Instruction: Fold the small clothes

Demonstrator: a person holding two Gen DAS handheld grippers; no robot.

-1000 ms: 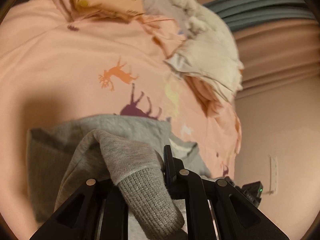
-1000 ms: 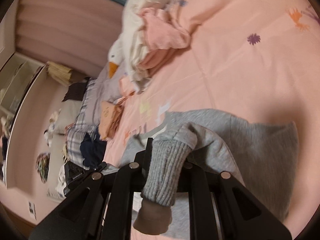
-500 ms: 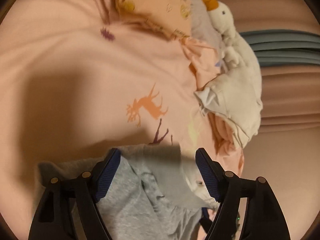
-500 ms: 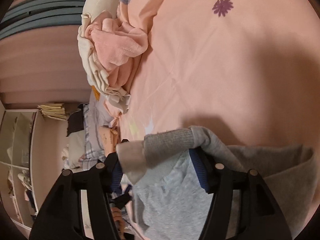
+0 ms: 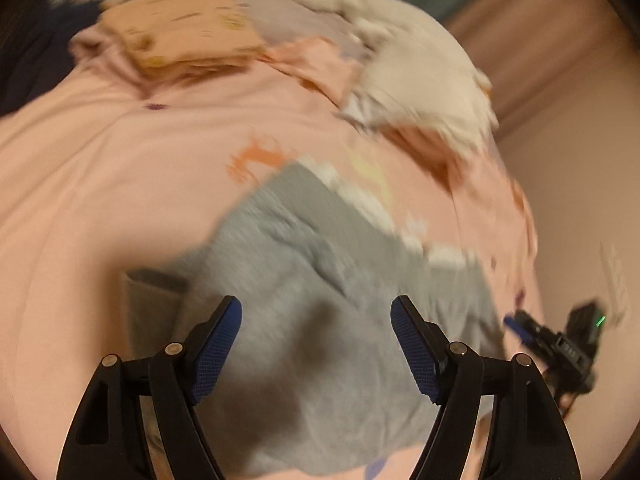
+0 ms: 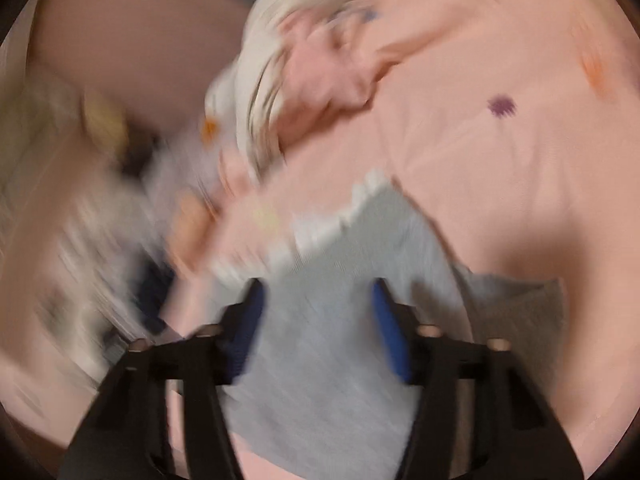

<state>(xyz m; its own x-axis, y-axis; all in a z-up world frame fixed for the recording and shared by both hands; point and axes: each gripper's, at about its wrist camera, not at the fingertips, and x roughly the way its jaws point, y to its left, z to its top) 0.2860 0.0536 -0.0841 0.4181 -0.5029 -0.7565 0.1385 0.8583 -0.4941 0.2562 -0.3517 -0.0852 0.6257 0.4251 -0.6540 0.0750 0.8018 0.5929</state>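
A small grey sweatshirt (image 5: 320, 292) with a white frilled edge lies partly folded on the pink bedspread (image 5: 100, 184). It also shows in the right wrist view (image 6: 332, 320), blurred by motion. My left gripper (image 5: 316, 344) is open and empty, just above the grey cloth. My right gripper (image 6: 316, 320) is open and empty too, over the same garment. The right gripper's body shows at the right edge of the left wrist view (image 5: 560, 340).
A white goose plush (image 5: 400, 52) and crumpled pink and cream clothes (image 5: 420, 100) lie at the far side of the bed. A folded orange garment (image 5: 184, 40) sits at the back left. A wall is to the right.
Both grippers let go of the grey sleeve cuffs they held a second ago and opened. They have drawn back above the sweatshirt, which now lies with its sleeves folded in.
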